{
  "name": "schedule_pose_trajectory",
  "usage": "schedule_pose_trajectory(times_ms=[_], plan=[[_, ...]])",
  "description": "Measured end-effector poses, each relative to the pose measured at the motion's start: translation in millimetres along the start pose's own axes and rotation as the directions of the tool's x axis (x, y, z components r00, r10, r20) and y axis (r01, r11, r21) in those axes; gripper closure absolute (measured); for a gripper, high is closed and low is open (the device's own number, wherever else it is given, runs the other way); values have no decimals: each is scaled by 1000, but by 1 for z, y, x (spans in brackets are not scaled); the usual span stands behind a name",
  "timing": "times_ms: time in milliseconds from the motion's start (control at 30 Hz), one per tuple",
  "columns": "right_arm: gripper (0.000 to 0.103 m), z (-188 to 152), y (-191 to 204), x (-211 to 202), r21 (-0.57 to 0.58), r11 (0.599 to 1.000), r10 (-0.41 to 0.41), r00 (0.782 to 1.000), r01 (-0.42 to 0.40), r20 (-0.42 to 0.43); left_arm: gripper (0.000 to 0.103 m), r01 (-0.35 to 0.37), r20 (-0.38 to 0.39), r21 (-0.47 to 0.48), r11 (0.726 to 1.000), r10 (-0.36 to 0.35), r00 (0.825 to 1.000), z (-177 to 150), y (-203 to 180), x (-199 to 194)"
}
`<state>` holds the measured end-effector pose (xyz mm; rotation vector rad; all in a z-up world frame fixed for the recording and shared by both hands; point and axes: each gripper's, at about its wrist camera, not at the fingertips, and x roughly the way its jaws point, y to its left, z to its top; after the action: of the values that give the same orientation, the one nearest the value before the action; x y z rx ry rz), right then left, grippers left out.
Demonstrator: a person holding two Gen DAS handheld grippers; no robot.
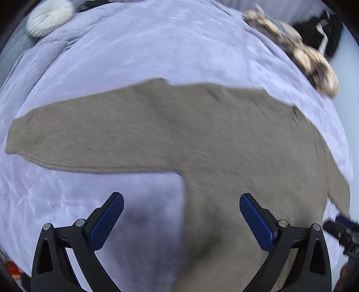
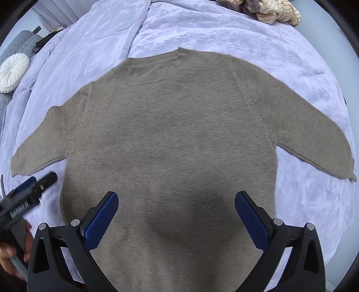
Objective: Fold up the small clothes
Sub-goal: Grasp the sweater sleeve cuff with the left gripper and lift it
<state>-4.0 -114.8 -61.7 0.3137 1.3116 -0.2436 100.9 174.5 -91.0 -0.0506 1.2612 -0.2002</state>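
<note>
Taupe knit sweater (image 2: 170, 139) lies flat, spread out on a lavender plush blanket (image 2: 303, 71) covering a bed. In the right wrist view the collar points to 12 o'clock, one sleeve reaches out to 9 o'clock and the other to 3 o'clock, and the body runs down to 6 o'clock under the camera.

Right gripper (image 2: 176, 219): jaws wide apart, nothing between the blue pads (image 2: 101, 221); it hovers over the lower body of the sweater. Contact with the fabric cannot be judged.

Left gripper (image 1: 181, 221): jaws likewise wide apart and empty, above the side edge of the sweater body just below the armpit; one pad is over bare blanket, the other over knit. The left wrist view is motion-blurred. The same tool shows at 8 o'clock in the right wrist view, held by a hand (image 2: 13, 249).

Surroundings: white round cushion (image 2: 13, 73) at 10 o'clock on a grey quilted surface (image 2: 16, 41); a beige patterned fabric pile (image 2: 273, 11) at 1 o'clock on the far blanket edge.
</note>
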Motion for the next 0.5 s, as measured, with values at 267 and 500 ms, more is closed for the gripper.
schedule_pose_trajectory(times_ms=[267, 500], plan=[[0, -26, 44, 22, -76, 997, 23, 998, -28, -64, 0, -18, 79, -381, 924, 52, 995, 21, 189, 31], [0, -36, 68, 35, -130, 990, 39, 994, -53, -104, 98, 29, 164, -465, 885, 54, 985, 28, 224, 32]])
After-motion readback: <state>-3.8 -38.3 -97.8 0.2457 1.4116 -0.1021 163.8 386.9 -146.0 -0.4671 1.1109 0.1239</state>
